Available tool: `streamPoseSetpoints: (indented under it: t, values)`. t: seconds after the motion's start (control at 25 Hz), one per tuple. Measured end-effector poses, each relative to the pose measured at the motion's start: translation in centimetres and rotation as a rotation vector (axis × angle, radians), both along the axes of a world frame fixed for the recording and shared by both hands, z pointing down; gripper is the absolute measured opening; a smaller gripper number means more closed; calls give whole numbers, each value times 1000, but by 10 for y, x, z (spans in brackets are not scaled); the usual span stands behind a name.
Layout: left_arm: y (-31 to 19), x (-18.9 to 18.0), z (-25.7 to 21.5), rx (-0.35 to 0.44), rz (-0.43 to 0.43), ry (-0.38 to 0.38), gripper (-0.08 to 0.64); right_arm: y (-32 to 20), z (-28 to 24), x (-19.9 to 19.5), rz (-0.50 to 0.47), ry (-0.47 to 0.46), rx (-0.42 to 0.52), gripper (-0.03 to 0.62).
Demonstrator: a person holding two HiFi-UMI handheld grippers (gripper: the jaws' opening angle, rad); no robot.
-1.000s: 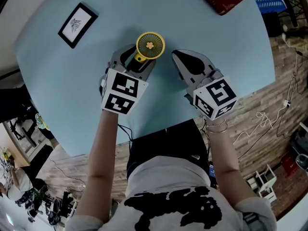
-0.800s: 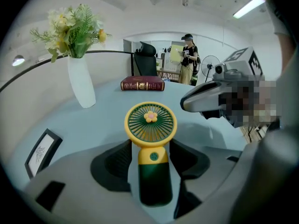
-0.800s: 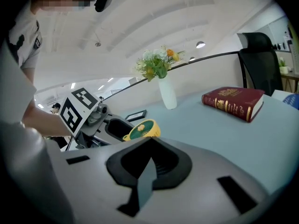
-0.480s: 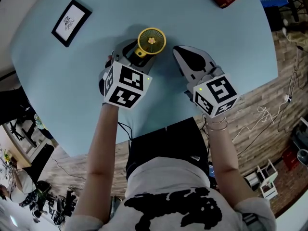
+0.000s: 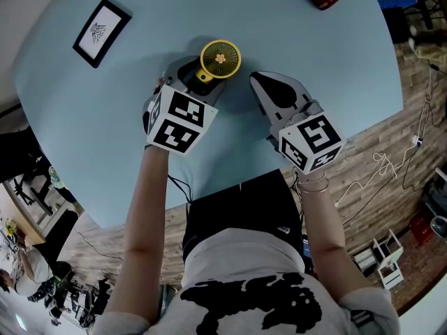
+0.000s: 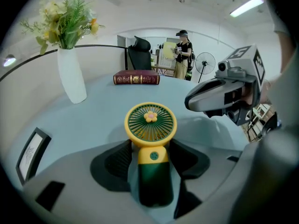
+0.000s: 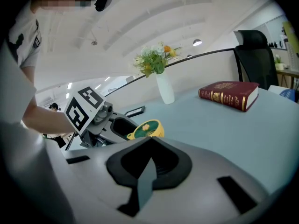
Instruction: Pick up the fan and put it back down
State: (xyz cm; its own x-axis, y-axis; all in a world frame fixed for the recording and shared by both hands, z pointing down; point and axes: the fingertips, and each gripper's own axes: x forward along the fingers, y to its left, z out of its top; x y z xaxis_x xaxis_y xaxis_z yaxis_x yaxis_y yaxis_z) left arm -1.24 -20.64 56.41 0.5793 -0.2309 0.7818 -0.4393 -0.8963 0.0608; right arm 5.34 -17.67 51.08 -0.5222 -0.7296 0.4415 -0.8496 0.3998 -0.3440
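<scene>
Pale blue table [image 5: 314,61], fan [image 6: 150,125] upright inside the parted left claw [image 6: 151,148], right claw [image 7: 150,141] together, gilt lettering on book [image 6: 136,78] illegible.

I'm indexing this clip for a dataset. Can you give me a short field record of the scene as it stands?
surface: round light-blue table
fan: yellow and green, upright
left gripper: open, jaws either side of the fan's handle, a gap showing
right gripper: shut, empty, beside the fan
other items: red book, white vase with flowers, framed picture
</scene>
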Motion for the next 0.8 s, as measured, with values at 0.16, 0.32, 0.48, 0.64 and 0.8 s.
streamPoseSetpoints:
  t: [0.16,0.32,0.48,0.64,0.8]
  values:
    - [0,0,0,10,-5,16,268,0,-1,3,20,-6,2,5]
    - [0,-1,0,9,-9,19,268,1,-3,2,20,-6,6,5]
    - [-1,-2,0,16,-29,25,277,3,-5,3,22,-6,7,5]
    - [0,-3,-1,12,-35,14,293,7,-8,5,30,-2,8,5]
    - [5,-2,1,-7,-26,9,329,9,-11,6,34,-1,13,5]
